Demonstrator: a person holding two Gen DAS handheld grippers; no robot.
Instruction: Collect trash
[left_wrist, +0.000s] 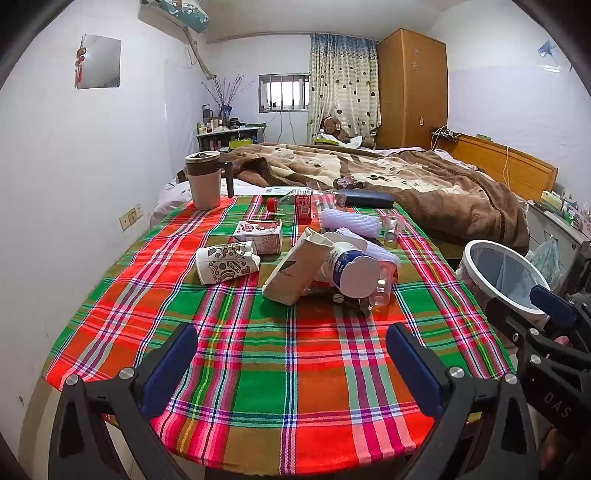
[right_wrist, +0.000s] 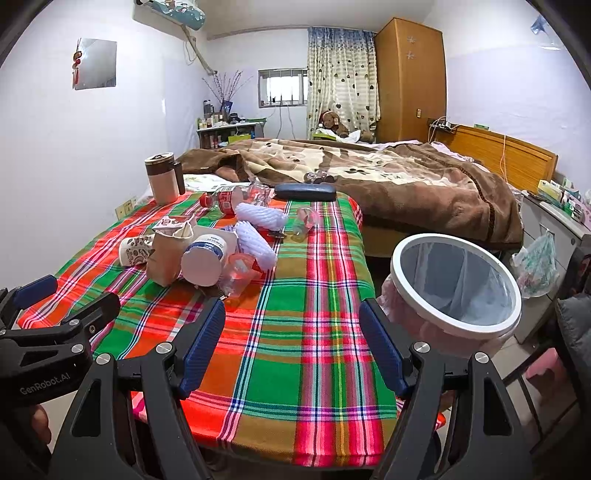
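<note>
Trash lies in a heap on the plaid tablecloth (left_wrist: 288, 354): a patterned paper cup (left_wrist: 225, 264) on its side, a tan carton (left_wrist: 295, 267), a white tub with a blue label (left_wrist: 354, 269), white foam nets (left_wrist: 351, 221), a pink-and-white box (left_wrist: 258, 234) and a clear bottle with a red label (left_wrist: 303, 205). My left gripper (left_wrist: 291, 354) hangs open over the near part of the cloth, short of the heap. My right gripper (right_wrist: 291, 336) is open too, above the table's near right edge. The white-rimmed bin (right_wrist: 456, 291) with a pale liner stands right of the table.
A lidded mug (left_wrist: 205, 181) and a dark case (left_wrist: 367, 199) stand at the table's far end. Behind it lies a bed under a brown blanket (left_wrist: 388, 173). Cabinet and plastic bags (right_wrist: 539, 258) crowd the right side, past the bin.
</note>
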